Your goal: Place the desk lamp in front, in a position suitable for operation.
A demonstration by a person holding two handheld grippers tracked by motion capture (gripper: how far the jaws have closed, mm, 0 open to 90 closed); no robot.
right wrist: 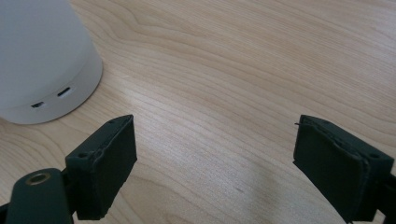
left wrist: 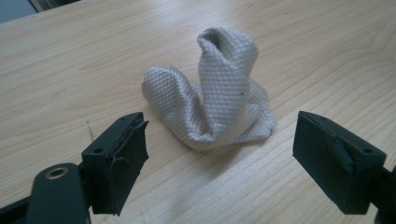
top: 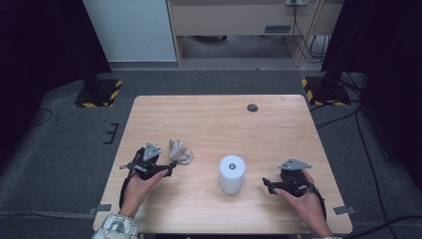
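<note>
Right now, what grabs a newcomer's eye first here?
The white cylinder stands upright near the table's front edge, between the two grippers. A crumpled white cloth lies just ahead of the open left gripper. The right gripper, also open, sits beside the cylinder.

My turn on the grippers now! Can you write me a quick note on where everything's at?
Left gripper: jaws open, empty, aimed at the crumpled white cloth just ahead of it on the table.
Right gripper: jaws open, empty, low over bare wood beside the white cylinder, which stands upright mid-table.
Done: nothing gripped yet.
Left: probably close the left jaws on the cloth; the cylinder is untouched.
</note>
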